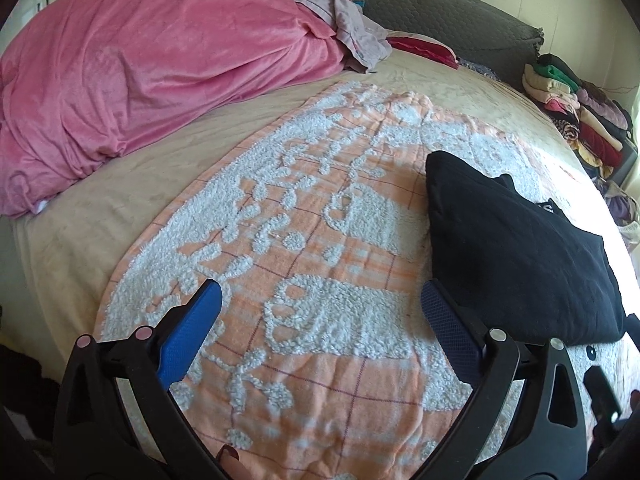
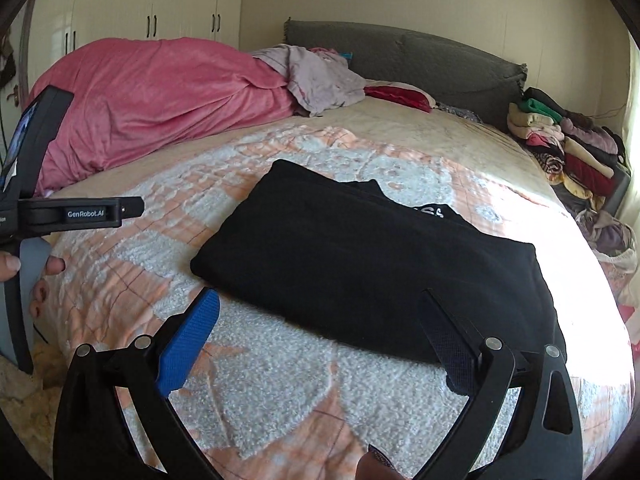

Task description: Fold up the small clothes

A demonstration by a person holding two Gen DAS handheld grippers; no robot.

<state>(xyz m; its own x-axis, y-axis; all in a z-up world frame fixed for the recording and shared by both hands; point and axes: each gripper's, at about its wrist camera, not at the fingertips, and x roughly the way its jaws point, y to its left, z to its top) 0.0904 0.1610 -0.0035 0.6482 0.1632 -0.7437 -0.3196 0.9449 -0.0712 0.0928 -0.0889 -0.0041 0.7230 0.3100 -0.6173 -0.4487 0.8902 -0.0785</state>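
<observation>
A black garment (image 1: 516, 248) lies folded flat on an orange and white tufted towel (image 1: 304, 240) spread over the bed. My left gripper (image 1: 320, 290) stands open over the towel, just left of the garment, with nothing between its blue pads. In the right wrist view the same black garment (image 2: 360, 248) fills the middle, with white lettering near its far edge. My right gripper (image 2: 320, 300) hangs open at the garment's near edge, and its pads are not pressing on the cloth. The black housing of the left tool (image 2: 80, 212) shows at the left, held by a hand (image 2: 48, 268).
A bunched pink blanket (image 1: 152, 76) covers the bed's far left, with a pale lilac cloth (image 1: 352, 28) and a red item (image 1: 424, 48) by the grey headboard (image 1: 440, 12). A stack of folded clothes (image 1: 580, 120) sits at the far right. White wardrobes (image 2: 160, 4) stand behind.
</observation>
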